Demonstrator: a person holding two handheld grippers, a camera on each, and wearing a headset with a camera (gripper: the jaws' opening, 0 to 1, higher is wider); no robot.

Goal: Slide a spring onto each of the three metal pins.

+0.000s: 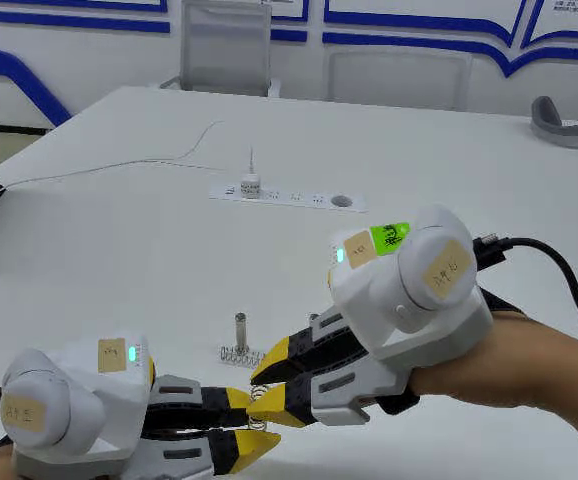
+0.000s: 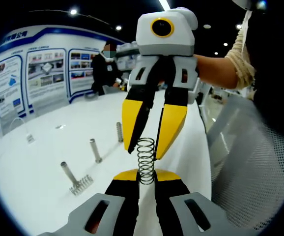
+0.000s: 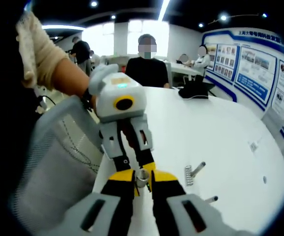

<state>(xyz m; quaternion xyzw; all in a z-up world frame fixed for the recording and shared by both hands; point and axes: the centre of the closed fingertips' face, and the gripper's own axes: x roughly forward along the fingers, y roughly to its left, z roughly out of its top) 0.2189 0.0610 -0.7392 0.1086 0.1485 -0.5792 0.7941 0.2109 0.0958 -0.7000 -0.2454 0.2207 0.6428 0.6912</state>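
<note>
1. Spring (image 2: pixel 146 157): one coil, held in the air above the near edge of the surface (image 1: pixel 119 250), its axis running from one gripper to the other. It is not yet on any pin.
2. Left gripper (image 2: pixel 146 179): clamped on one end of the spring.
3. Right gripper (image 3: pixel 143 181): jaws apart, straddling the spring's free end from the opposite side. I cannot tell whether a pad touches the coil.
4. Pins (image 2: pixel 95 150): three in a row, standing further in from the near edge. The two nearer ones are bare; the far one is too small to judge. A second spring (image 2: pixel 82 184) lies flat at the foot of the end pin (image 2: pixel 68 172).
5. Step in hand, my judgement: a handover or re-grip. I would close the right jaws lightly on the end coils. I would release the left only once the right holds, then keep the bore open and in line with a pin.
</note>
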